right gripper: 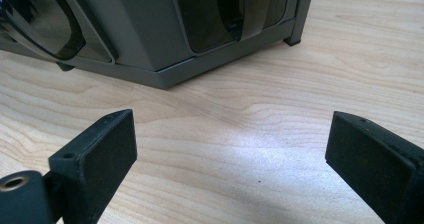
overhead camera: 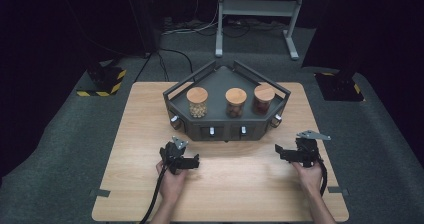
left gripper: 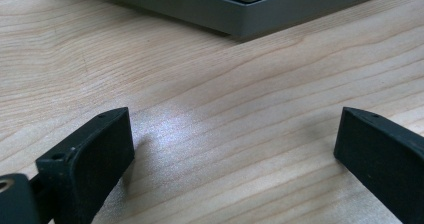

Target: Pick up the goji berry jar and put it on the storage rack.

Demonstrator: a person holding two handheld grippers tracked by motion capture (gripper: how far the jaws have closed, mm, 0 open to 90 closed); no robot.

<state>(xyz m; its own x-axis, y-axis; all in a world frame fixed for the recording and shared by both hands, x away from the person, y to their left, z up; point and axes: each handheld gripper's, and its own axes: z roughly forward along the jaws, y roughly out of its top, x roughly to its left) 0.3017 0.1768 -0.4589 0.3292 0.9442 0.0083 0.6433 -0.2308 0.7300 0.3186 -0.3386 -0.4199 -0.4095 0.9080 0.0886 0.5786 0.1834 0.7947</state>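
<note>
A dark grey angular rack stands at the far middle of the wooden table. On it are three glass jars with wooden lids: a left jar, a middle jar and a right jar. My left gripper rests low in front of the rack's left side, open, with bare wood between its jaws. My right gripper sits near the rack's right front corner, also open and holding nothing. The rack's base lies ahead of the left gripper; its corner lies ahead of the right gripper.
Small knobs line the rack's front face. Grey carpet surrounds the table. A metal stand rises behind it, and yellow-black striped bases sit at the sides. Bare wood stretches between the two hands.
</note>
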